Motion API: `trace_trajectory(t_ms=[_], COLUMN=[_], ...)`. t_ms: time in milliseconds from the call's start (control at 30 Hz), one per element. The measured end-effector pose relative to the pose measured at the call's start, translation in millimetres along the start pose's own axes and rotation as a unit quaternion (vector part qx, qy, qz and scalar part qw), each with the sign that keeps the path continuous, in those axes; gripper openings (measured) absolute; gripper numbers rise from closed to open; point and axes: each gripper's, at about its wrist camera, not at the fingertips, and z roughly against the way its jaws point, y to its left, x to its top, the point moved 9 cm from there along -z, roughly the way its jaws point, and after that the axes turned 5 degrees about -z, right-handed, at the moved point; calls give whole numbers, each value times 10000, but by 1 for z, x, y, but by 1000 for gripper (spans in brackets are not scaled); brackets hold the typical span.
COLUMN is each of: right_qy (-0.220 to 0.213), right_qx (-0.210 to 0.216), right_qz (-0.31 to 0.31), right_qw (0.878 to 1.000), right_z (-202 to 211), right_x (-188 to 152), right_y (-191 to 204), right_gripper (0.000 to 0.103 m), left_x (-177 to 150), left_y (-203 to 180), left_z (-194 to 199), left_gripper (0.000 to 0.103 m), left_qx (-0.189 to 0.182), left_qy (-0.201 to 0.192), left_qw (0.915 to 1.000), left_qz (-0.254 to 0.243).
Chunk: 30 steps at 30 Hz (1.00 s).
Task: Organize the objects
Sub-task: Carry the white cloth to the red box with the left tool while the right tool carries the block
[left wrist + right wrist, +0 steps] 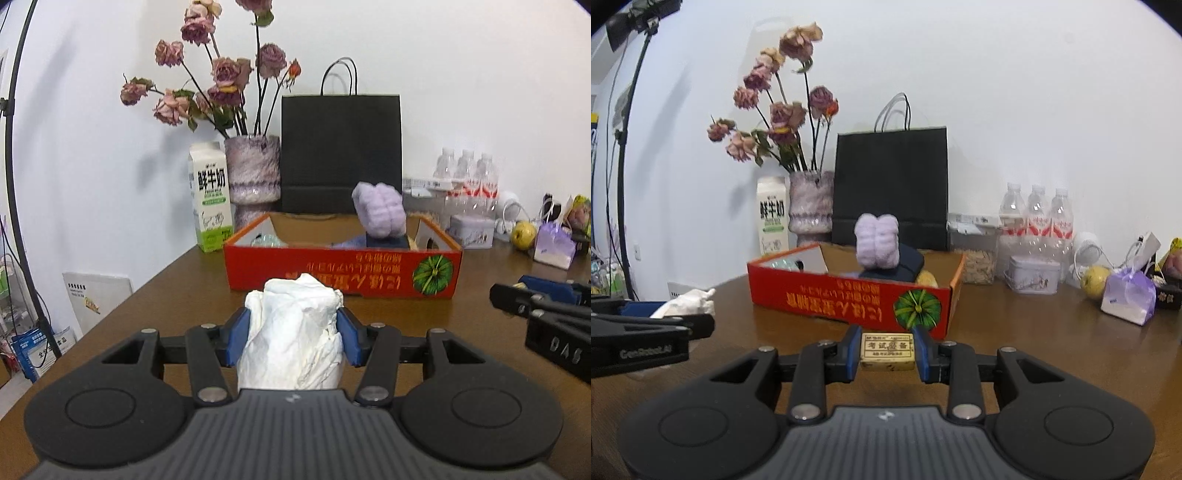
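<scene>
Left gripper (pixel 293 334): blue pads pinch a crumpled white tissue wad (pixel 293 332), upright, just short of the box.
Right gripper (pixel 888 350): clamps a small tan rectangular eraser with printed label (pixel 887 351), held level.
Red shallow cardboard box (pixel 341 273): on the brown wooden table (pixel 147 306), holding a fluffy lilac bundle (pixel 378 210) atop a dark navy block (pixel 386 242).
</scene>
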Motion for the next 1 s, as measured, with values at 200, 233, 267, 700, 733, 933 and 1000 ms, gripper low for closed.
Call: trace_trajectory(t_ms=[200, 233, 267, 700, 733, 933, 1000], right_qy=[-104, -131, -175, -505, -511, -509, -529], right_qx=[135, 156, 173, -21, -36, -105, -144], right_qz=[-22, 2, 37, -28, -60, -223, -224], right_qw=[9999, 9998, 9997, 9987, 9987, 9984, 9982], right_z=[-13, -16, -20, -85, -91, -123, -131], right_x=[20, 25, 30, 75, 77, 85, 88], right_y=[14, 18, 21, 23, 20, -1, -7], right_gripper=[29, 29, 29, 29, 29, 29, 29], left_x=[26, 30, 35, 74, 76, 90, 95], left_y=[4, 5, 7, 18, 18, 15, 14], left_z=[-11, -14, -18, -87, -94, -126, -136], left_gripper=[52, 52, 52, 52, 52, 52, 52], left_qx=[7, 25, 40, 72, 65, 75, 69], left_qy=[-135, -157, -174, -206, -201, -275, -301], left_qw=[9997, 9997, 9996, 9984, 9983, 9977, 9976], left_qz=[183, 197, 214, 518, 548, 615, 622])
